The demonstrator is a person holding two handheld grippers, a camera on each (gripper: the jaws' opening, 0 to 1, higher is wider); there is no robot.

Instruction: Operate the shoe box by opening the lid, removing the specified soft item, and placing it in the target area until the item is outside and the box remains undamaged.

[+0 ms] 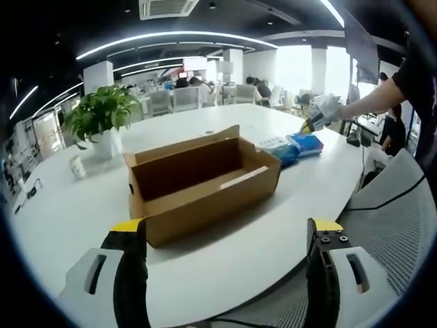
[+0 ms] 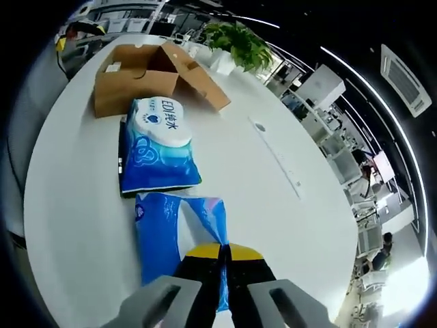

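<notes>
The brown shoe box stands open on the white table, its lid flap folded back, and no item shows in the part of its inside that I see. My left gripper is open, held short of the box. Two blue soft packs lie to the box's right. In the right gripper view the nearer pack lies just under my right gripper, whose jaws are shut on its wrapper. The other pack lies between it and the box.
A potted plant stands behind the box at the table's left. A mesh chair back is at the near right edge. A gloved hand holds the right gripper. Office desks and people sit farther back.
</notes>
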